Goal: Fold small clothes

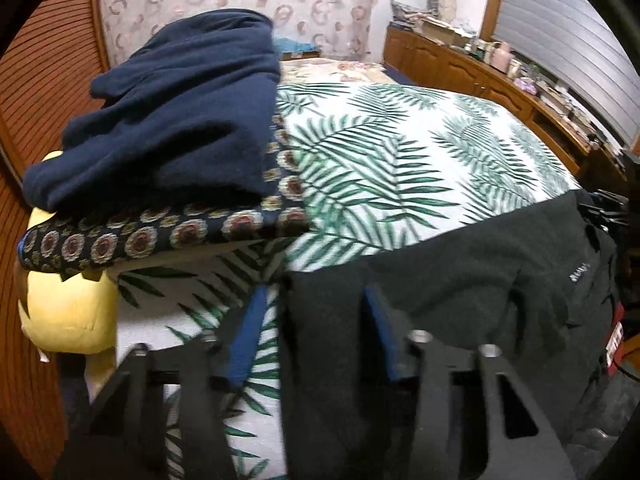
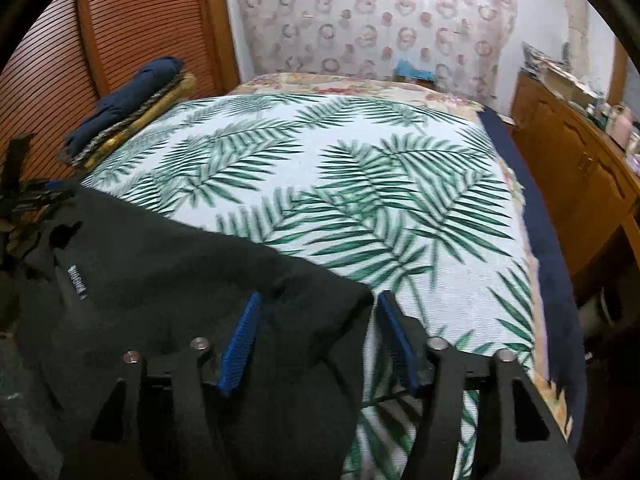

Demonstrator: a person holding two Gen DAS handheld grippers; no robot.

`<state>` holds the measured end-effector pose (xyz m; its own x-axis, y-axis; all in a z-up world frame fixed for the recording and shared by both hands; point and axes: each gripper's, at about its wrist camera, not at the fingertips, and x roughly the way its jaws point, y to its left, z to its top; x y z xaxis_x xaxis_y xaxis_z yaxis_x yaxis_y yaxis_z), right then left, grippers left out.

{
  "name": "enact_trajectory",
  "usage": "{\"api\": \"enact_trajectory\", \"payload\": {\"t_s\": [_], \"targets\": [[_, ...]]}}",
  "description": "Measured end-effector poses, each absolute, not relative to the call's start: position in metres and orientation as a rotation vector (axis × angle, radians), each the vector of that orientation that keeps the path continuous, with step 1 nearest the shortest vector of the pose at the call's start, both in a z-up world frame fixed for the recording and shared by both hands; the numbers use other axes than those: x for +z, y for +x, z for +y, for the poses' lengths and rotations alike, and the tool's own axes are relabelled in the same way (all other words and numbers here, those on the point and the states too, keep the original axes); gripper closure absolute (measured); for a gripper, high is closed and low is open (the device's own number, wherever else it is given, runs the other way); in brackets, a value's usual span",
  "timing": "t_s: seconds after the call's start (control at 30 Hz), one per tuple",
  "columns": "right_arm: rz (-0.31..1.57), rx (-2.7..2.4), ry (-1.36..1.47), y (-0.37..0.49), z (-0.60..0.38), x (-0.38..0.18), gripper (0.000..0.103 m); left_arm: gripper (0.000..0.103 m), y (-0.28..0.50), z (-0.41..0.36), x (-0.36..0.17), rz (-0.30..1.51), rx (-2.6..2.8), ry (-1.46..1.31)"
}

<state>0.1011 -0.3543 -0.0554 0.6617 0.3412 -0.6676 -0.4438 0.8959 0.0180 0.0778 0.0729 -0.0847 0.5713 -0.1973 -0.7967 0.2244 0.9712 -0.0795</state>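
At the near edge of the bed (image 2: pixel 360 168), the dark garment (image 2: pixel 168 280) drapes over the side, one corner between each gripper's fingers, apparently to spread it flat. Left gripper (image 1: pixel 310 332) and right gripper (image 2: pixel 318 332): pads not visibly pinching, so open. Small white label (image 1: pixel 579 271), unreadable. Folded navy stack (image 1: pixel 168 112) parked aside.

My left gripper (image 1: pixel 310 334) is a matte black plastic frame with triangular cut-outs, silver round screw heads on its knuckles and flat blue ribbed fingers (image 1: pixel 250 336). My right gripper (image 2: pixel 318 338) looks identical: black frame, silver screws, blue ribbed fingers (image 2: pixel 240 346).
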Motion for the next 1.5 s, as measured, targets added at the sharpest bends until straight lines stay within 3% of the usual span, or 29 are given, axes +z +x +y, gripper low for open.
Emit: {"api": "enact_trajectory", "payload": {"t_s": [0.03, 0.07, 0.1, 0.43, 0.93, 1.5], "targets": [[0.721, 0.46, -0.161, 0.099, -0.35, -0.055, 0.06, 0.073, 0.077, 0.07, -0.084, 0.932, -0.261, 0.029], [0.721, 0.474, -0.168, 0.097, -0.348, -0.055, 0.074, 0.085, 0.076, 0.068, -0.084, 0.932, -0.27, 0.025], [0.721, 0.492, -0.17, 0.094, -0.346, -0.055, 0.086, 0.089, 0.073, 0.065, -0.082, 0.926, -0.272, 0.028], [0.532, 0.556, -0.131, 0.016, -0.357, 0.004, 0.088, 0.092, -0.024, 0.059, 0.011, 0.611, -0.275, -0.048], [0.366, 0.599, -0.143, -0.067, -0.367, 0.077, 0.089, 0.092, -0.087, 0.047, 0.098, 0.405, -0.36, -0.065], [0.161, 0.643, -0.11, -0.112, -0.398, 0.176, 0.089, 0.092, -0.096, 0.063, 0.219, 0.24, -0.419, -0.074]]}}
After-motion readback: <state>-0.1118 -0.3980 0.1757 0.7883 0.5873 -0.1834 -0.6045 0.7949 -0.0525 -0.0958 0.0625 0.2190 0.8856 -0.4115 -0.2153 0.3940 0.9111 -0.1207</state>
